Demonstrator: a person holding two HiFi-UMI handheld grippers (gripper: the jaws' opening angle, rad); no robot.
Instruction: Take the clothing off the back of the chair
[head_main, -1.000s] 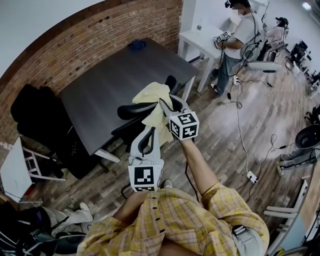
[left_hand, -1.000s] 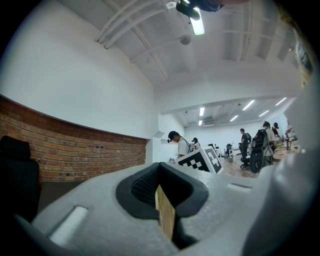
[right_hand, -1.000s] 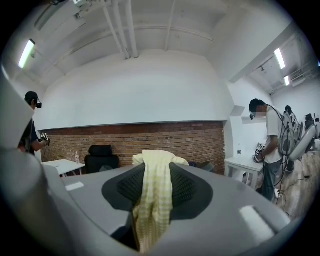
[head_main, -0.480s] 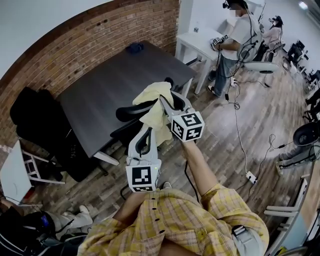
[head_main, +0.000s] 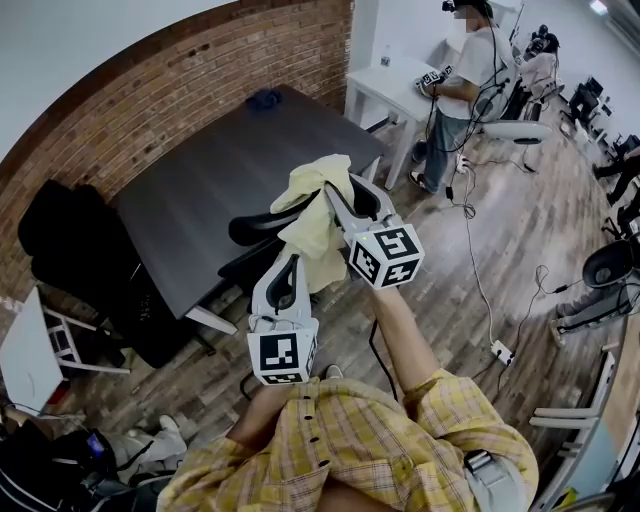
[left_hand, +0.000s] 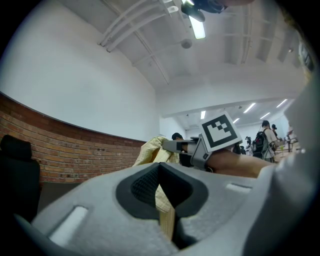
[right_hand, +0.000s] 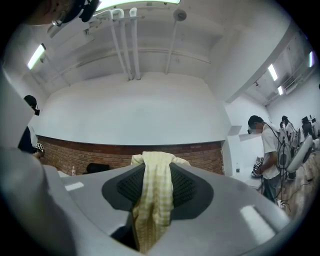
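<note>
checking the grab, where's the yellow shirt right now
Head view, centre: the yellow shirt hangs gripped by the left gripper and right gripper, just over the black chair beside the dark table.

Pale yellow checked clothing (head_main: 316, 200), black chair (head_main: 262, 226), dark grey table (head_main: 215, 175), red brick wall (head_main: 200, 62)

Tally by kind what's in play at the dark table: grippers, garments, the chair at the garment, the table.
Grippers: 2 (left gripper, right gripper, each shut on the garment)
Garments: 1 (yellow garment)
Chairs: 1 (black chair)
Tables: 1 (dark table)
Total: 5
</note>
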